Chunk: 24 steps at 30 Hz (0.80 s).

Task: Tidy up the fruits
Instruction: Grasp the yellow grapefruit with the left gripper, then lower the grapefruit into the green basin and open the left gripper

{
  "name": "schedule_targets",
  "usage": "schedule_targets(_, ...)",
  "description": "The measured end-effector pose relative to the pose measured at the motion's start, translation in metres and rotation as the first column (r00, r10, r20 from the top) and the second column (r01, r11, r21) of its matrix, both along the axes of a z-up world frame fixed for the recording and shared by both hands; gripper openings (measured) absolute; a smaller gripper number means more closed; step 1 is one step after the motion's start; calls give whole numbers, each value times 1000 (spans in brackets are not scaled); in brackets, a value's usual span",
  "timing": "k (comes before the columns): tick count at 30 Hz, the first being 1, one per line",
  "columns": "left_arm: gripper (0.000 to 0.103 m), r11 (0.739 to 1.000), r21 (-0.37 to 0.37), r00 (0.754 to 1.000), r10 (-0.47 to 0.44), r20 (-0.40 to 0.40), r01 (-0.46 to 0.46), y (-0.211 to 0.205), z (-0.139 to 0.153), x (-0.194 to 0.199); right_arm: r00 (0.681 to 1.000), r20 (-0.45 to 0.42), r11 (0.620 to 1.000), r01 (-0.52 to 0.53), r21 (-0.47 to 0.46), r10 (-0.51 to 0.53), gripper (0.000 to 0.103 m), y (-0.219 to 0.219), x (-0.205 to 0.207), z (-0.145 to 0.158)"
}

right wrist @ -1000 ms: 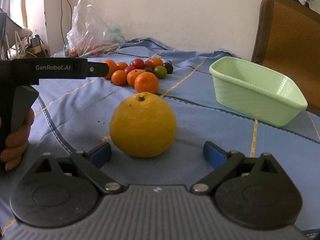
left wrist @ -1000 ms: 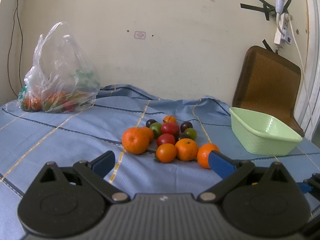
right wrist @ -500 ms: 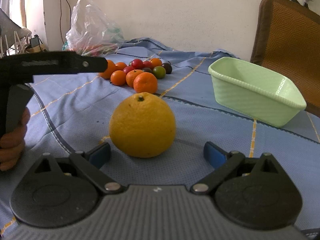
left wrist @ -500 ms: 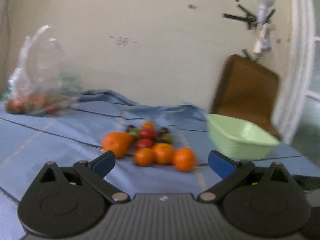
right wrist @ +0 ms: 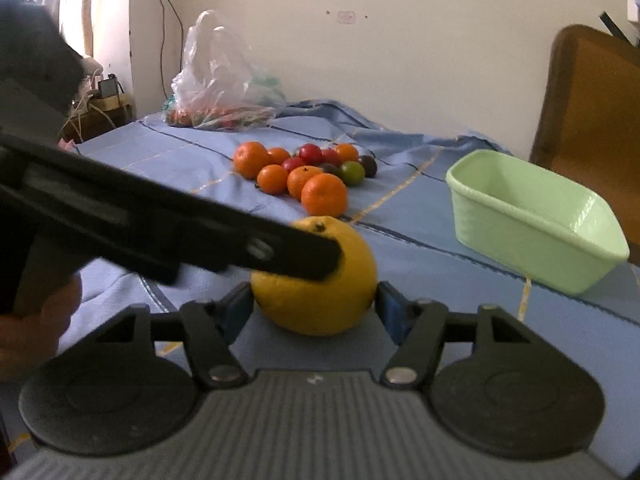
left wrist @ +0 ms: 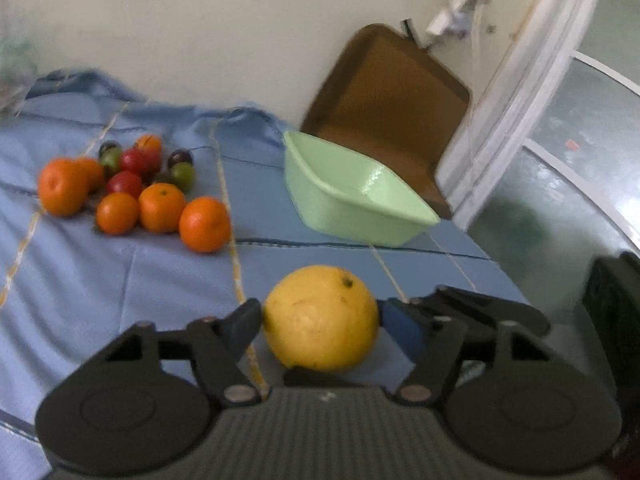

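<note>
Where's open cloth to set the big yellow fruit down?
Bare cloth lies between the yellow fruit, the orange pile and the green tub, whose visible inside is bare. Both grippers, left and right, crowd the fruit.

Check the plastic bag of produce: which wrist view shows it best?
Right wrist: the plastic bag sits whole and fairly sharp against the wall. Left wrist catches only a blurred sliver at its left edge.

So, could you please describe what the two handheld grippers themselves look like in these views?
Both are matte black plastic. The left gripper and right gripper each have a ribbed grey-black body, two round discs, angled link arms on silver pivot pins, and blue pads on the fingers. In the right wrist view the left one appears as a long black bar on a pistol-style handle.
</note>
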<state>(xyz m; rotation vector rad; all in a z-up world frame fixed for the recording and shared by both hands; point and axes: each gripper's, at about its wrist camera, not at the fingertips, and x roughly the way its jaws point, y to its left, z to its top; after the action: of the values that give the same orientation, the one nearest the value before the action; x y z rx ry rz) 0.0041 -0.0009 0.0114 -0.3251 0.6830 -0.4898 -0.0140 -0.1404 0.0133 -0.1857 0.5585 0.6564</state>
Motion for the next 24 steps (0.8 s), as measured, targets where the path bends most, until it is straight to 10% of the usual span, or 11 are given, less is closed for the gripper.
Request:
schedule_targets(11, 74, 994, 63, 986, -99, 132, 91, -83, 60, 80, 951, 227, 978, 202, 54, -209, 68, -49, 44, 36)
schedule_targets(24, 88, 991, 67, 993, -119, -11, 120, -149, 23, 162, 918, 125, 927, 372, 49, -376, 71, -97, 116, 7)
